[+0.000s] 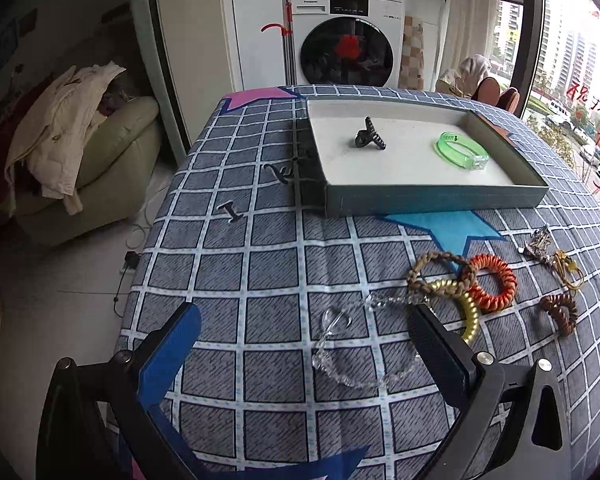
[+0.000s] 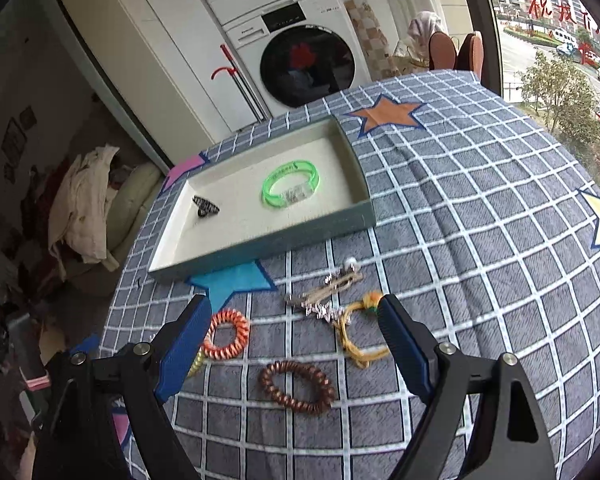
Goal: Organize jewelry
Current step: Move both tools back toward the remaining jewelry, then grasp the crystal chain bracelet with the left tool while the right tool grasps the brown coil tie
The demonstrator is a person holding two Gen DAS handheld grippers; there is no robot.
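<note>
Both jaws stood open and empty; the left gripper (image 1: 304,344) risked snagging the gold coiled hair tie (image 1: 466,312) tangled beside the clear beaded bracelet (image 1: 340,360).

black angular gripper arms, ribbed blue fingers (image 1: 172,354), round silver screws (image 2: 446,347)

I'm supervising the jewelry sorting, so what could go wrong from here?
The braided tie, gold coil and orange coil overlap, so lifting one may drag the others. The clear bead bracelet is hard to see between the open left gripper.
</note>
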